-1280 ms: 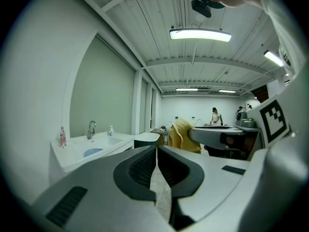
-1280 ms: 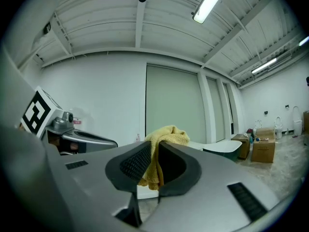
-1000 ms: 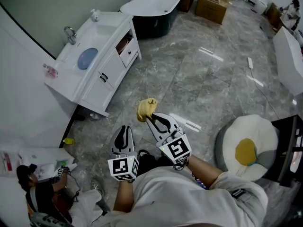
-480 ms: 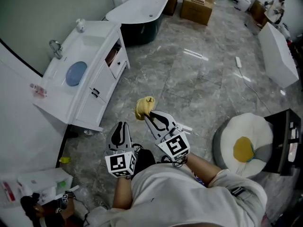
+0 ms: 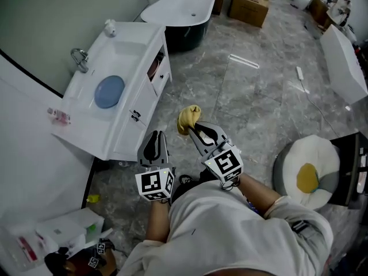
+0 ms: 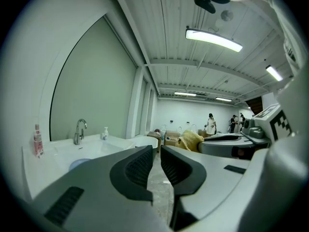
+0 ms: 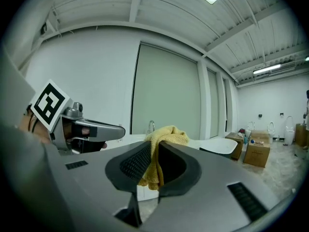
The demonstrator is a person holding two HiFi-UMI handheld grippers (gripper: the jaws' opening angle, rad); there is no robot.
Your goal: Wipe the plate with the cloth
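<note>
A round blue plate [image 5: 109,91] lies in the basin of a white vanity [image 5: 138,50] at the left of the head view; in the left gripper view the plate [image 6: 79,164] shows low beside the jaws. My right gripper [image 5: 194,129] is shut on a bunched yellow cloth [image 5: 188,119], held over the marble floor to the right of the vanity. The cloth [image 7: 161,144] hangs between the pads of the right gripper [image 7: 154,151]. My left gripper [image 5: 155,138] hovers beside it, its jaws open by a narrow gap with nothing in them; the same left gripper [image 6: 157,153] points toward the vanity.
A faucet [image 5: 79,56], a soap bottle [image 5: 108,26] and a pink bottle [image 5: 59,115] stand on the vanity top. A bathtub [image 5: 178,7] and cardboard boxes [image 5: 250,4] are beyond. An egg-shaped cushion [image 5: 307,174] sits at the right. A person [image 5: 75,260] crouches at bottom left.
Both grippers have travelled across the floor, and the vanity with the plate now lies nearer to them. The cloth stays in the right gripper.
</note>
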